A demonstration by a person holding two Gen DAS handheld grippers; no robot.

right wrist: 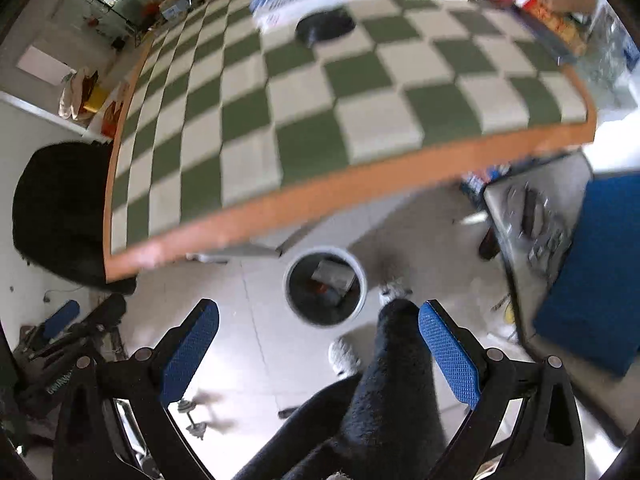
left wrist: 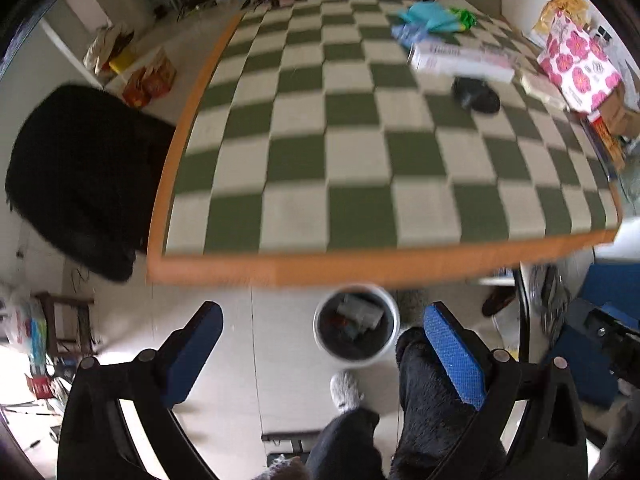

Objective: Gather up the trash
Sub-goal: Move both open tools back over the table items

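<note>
Both grippers, left gripper (left wrist: 322, 344) and right gripper (right wrist: 318, 344), are hovering with jaws spread, holding nothing. Bin (left wrist: 356, 326) is sitting lower centre; long box (left wrist: 460, 60) is lying upper right on the table (left wrist: 360, 268). Probably light, crushable; grip mid-length.

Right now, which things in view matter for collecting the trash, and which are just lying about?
For the job:
- trash bin on the floor, already holding scraps
- black item on the checkered table, possibly trash
- left gripper and right gripper, both open and empty

Lying about:
- long white box
- pink floral bag
- black chair
</note>
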